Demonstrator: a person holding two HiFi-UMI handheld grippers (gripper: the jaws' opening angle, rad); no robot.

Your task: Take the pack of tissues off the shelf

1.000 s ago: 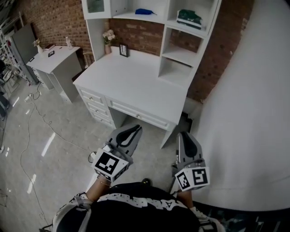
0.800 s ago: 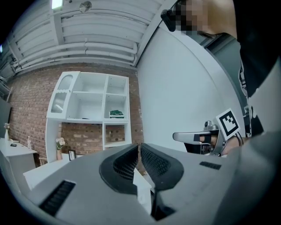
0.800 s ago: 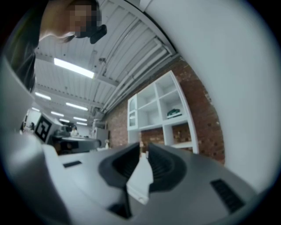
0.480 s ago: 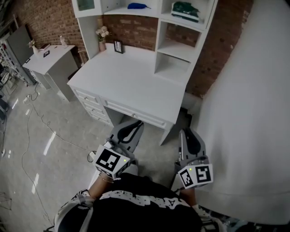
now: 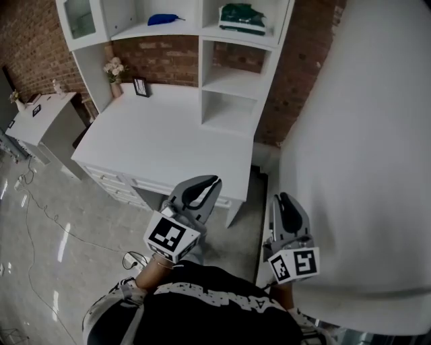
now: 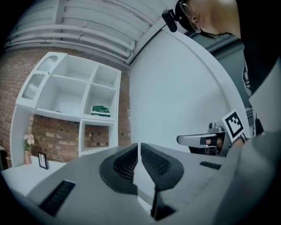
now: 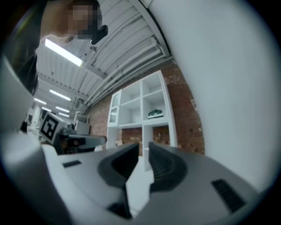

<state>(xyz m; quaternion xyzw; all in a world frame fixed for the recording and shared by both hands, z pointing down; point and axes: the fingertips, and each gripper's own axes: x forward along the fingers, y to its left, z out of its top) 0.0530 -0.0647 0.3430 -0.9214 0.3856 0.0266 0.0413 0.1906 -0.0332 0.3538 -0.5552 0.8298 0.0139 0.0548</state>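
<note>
Desk (image 5: 161, 145) and shelf (image 5: 201, 81) now nearer, approach under way
Left claw (image 6: 138, 147) pressed together, empty; right claw (image 7: 144, 147) has just been parting, nothing between; tissues (image 5: 244, 18) lie in the top right bay, well beyond both

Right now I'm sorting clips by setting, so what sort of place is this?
Likely a mock study corner set up in an industrial hall: a white desk with a shelf hutch stands against a brick wall, and the right gripper view shows a corrugated ceiling with strip lights.
</note>
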